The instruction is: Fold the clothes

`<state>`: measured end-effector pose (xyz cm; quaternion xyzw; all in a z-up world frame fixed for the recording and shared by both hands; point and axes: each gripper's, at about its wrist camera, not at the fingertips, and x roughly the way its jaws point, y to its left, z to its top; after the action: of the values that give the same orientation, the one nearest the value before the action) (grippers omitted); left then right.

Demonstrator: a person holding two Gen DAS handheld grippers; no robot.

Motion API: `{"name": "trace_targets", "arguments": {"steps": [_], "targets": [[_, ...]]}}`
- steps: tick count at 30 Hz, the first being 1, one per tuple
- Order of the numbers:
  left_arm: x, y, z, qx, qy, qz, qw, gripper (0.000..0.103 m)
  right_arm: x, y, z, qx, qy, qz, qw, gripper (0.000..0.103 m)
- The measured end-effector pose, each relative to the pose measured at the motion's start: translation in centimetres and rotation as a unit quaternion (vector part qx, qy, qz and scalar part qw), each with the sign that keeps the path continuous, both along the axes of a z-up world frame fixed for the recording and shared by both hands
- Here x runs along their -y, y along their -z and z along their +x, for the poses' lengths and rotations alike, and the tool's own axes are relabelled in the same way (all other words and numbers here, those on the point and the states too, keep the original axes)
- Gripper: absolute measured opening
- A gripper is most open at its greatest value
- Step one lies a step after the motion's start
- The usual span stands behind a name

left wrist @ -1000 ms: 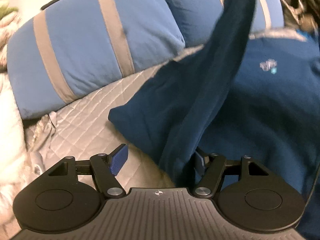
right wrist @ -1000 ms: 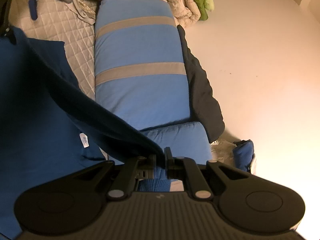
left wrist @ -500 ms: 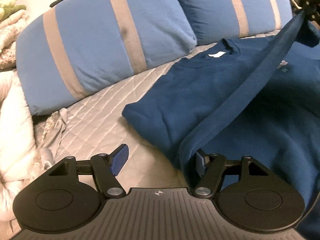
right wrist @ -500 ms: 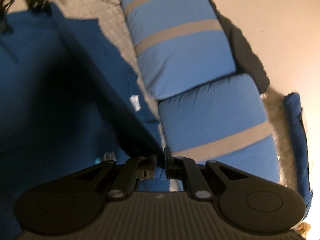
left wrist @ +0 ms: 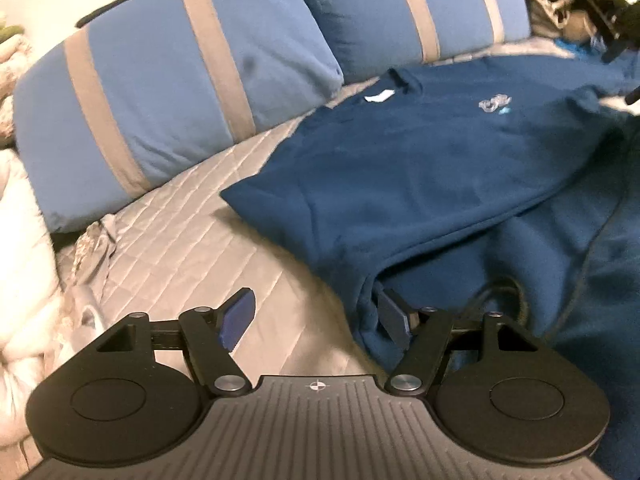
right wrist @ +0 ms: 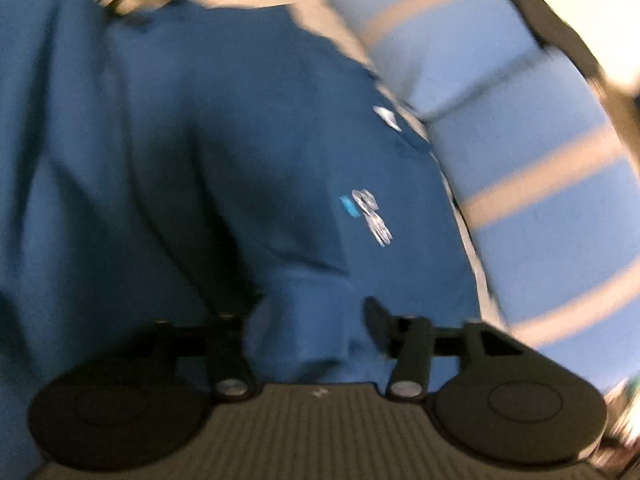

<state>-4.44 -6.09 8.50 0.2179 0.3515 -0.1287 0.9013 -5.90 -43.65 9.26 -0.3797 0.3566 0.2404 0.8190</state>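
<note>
Where the navy shirt [left wrist: 420, 184] lies spread on the grey quilted bed [left wrist: 192, 232], its collar with a white tag points toward two blue pillows [left wrist: 168, 92] with tan stripes. A small pale logo [left wrist: 495, 102] shows on the chest. The left hand-held gripper [left wrist: 316, 320] hovers low at the shirt's near edge with its jaws spread wide: the left finger sits over bare quilt, while the right finger touches a bunched fold of the fabric, nothing pinched between them. A sleeve lies folded across the body of the shirt, running diagonally toward the far right. White bedding [left wrist: 24, 280] is heaped at the left margin.

The right wrist view is heavily blurred. The right hand-held gripper [right wrist: 304, 316] is also parted, and a lump of the shirt's cloth [right wrist: 304, 320] rises in the gap between its fingers; whether the fingers touch it cannot be told. Beyond, the logo and the collar tag appear, with the pillows to the right.
</note>
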Motion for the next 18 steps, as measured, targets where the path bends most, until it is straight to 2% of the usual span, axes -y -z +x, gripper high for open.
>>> {"name": "trace_targets", "arguments": {"steps": [5, 9, 12, 14, 18], "targets": [[-2.5, -1.0, 0.4, -0.014, -0.049, -0.08, 0.9954, 0.068, 4.5, -0.5, 2.2, -0.031, 0.089, 0.1, 0.991, 0.078], [-4.0, -0.9, 1.8, -0.04, -0.096, -0.165, 0.9809, 0.068, 6.0, 0.1, 4.1, -0.061, 0.143, 0.171, 0.973, 0.078], [-4.7, -0.5, 3.1, -0.054, -0.118, -0.215, 0.968, 0.068, 6.9, 0.8, 4.9, -0.068, 0.165, 0.203, 0.963, 0.078], [-4.8, -0.1, 3.9, -0.065, -0.13, -0.232, 0.9619, 0.068, 6.9, 1.4, 5.5, -0.072, 0.168, 0.21, 0.96, 0.078], [-4.0, 1.1, 5.1, -0.084, -0.136, -0.225, 0.9612, 0.068, 6.6, 2.3, 6.6, -0.085, 0.159, 0.22, 0.959, 0.077]]}}
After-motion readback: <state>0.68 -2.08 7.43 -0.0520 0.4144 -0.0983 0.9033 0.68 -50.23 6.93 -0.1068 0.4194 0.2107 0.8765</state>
